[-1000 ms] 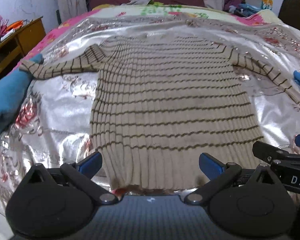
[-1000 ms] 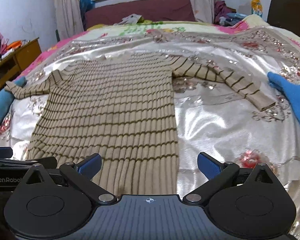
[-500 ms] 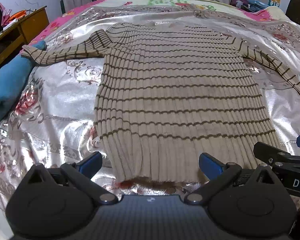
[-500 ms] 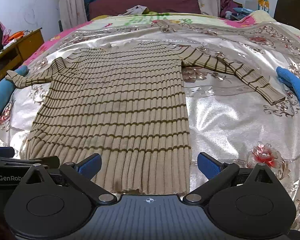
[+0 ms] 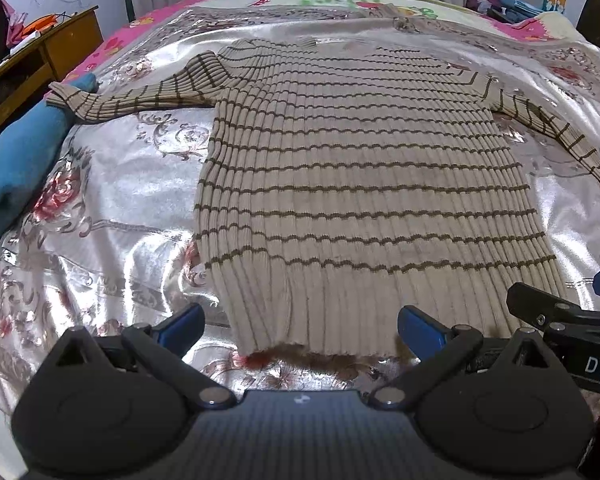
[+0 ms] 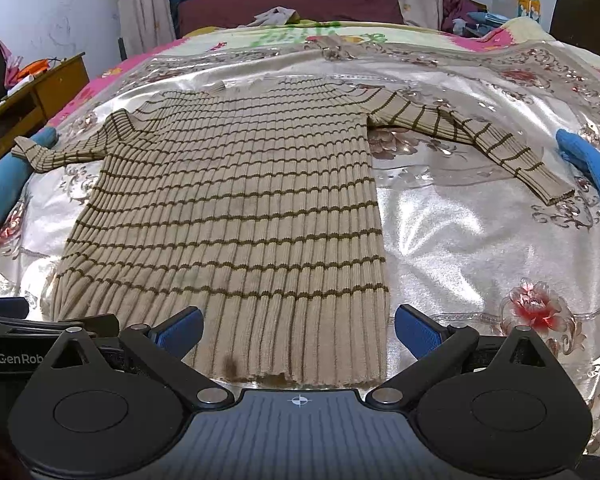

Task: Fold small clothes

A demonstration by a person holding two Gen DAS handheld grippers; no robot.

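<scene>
— Where are your grippers?
— My left gripper (image 5: 300, 326) and right gripper (image 6: 299, 326) hang spread apart over the hem.
— And the sweater (image 5: 364, 184)?
— Flat on the bedspread (image 5: 112, 200), hem nearest, collar far, sleeves sideways.

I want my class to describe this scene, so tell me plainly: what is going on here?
A person holds two grippers over a bed, about to fold a striped sweater. It lies flat on the shiny bedspread, both sleeves spread out, not yet folded. The left gripper and right gripper are both open, side by side at the bottom hem, gripping nothing. Blue garments lie at each side: one by the left sleeve, another by the right.
</scene>
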